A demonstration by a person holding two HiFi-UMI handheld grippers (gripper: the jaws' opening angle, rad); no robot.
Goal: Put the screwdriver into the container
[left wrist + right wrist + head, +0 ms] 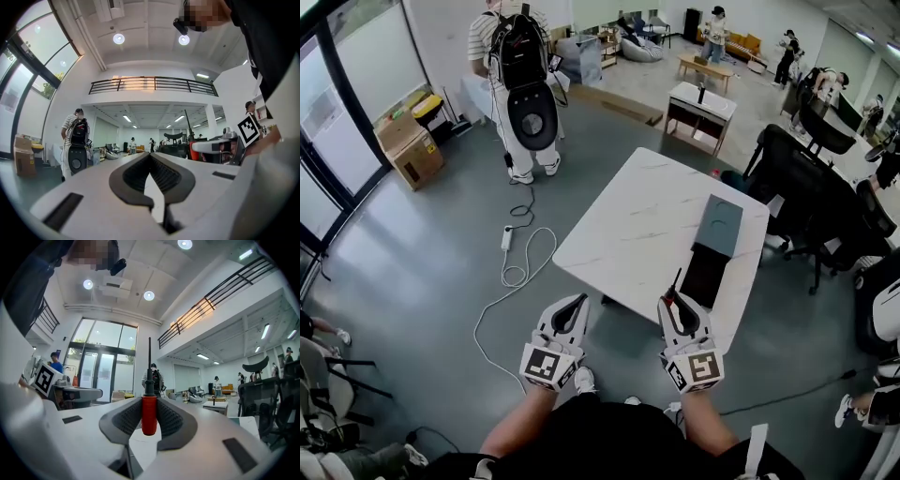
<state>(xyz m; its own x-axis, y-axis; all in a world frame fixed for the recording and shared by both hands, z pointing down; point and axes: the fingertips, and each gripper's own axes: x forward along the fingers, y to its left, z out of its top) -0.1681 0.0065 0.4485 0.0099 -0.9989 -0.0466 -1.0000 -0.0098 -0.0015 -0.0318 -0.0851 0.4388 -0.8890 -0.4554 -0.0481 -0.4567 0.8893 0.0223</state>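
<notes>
screwdriver [149, 414]: red handle, black shaft, held upright | container [705, 274]: dark, open

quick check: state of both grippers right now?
left gripper: closed, nothing in it.
right gripper: closed on the screwdriver, held by its red handle.

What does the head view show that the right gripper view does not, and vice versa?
Only the head view: the dark container on the table. Only the right gripper view: ribbed pads pressing the screwdriver by its red handle, plus ceiling lights. Both: the right hand-held gripper holding that screwdriver.
</notes>
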